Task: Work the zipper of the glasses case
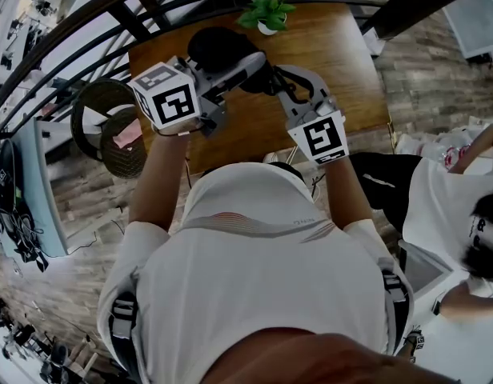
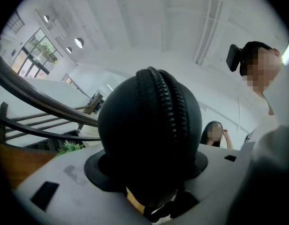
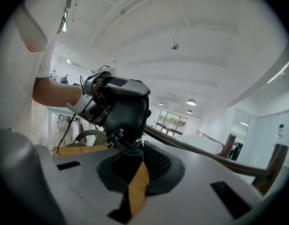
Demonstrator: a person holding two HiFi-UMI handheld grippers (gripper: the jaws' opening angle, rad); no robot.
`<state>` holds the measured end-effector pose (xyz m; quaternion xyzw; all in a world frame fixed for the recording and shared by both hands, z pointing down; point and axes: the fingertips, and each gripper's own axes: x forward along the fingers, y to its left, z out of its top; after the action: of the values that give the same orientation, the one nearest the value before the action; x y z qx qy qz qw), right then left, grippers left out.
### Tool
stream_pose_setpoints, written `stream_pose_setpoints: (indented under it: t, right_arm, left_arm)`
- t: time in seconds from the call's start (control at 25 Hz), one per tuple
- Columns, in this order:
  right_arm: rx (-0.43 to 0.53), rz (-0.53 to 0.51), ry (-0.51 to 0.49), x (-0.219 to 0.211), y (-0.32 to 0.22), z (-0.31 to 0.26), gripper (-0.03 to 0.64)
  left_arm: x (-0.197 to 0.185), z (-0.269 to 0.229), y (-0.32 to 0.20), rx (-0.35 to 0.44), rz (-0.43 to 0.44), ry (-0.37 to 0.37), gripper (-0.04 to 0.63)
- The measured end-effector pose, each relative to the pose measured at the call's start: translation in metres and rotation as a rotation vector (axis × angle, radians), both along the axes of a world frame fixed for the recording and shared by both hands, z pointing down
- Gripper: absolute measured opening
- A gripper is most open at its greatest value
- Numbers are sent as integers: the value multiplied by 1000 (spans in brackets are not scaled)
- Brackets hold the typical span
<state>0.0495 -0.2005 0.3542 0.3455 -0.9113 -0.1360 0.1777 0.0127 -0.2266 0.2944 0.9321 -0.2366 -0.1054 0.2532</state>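
A black oval glasses case (image 1: 221, 48) is held up above the wooden table (image 1: 342, 62). My left gripper (image 1: 248, 64) is shut on it; in the left gripper view the case (image 2: 149, 116) fills the gap between the jaws. Its zipper teeth (image 2: 169, 108) run up the middle. My right gripper (image 1: 270, 80) meets the case from the right. In the right gripper view its jaws (image 3: 135, 159) are shut on the black zipper pull (image 3: 122, 142), which hangs from the case (image 3: 128, 111). The slider itself is hard to make out.
A small potted plant (image 1: 266, 13) stands at the table's far edge. A round wicker seat (image 1: 110, 126) sits left of the table, beside a curved dark railing (image 1: 86, 22). A person (image 1: 462, 206) sits at the right.
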Motion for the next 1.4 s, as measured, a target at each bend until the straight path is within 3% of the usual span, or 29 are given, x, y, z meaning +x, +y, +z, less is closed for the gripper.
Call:
stream_pose_setpoints:
  t: [0.44, 0.84, 1.08, 1.24, 1.4]
  right_arm:
    - [129, -51, 158, -3, 11, 7, 58]
    - [179, -146, 170, -11, 22, 3, 58]
    - [199, -185, 208, -18, 26, 6, 60]
    - [216, -189, 216, -20, 25, 1, 60]
    - [238, -183, 235, -22, 23, -2, 58]
  left_arm:
    - [9, 19, 18, -54, 182, -140, 272]
    - [8, 25, 32, -94, 293, -142, 272]
    - [21, 52, 55, -72, 425, -333, 272]
    - [28, 71, 67, -74, 483, -428, 272]
    - [32, 97, 79, -63, 537, -571, 272]
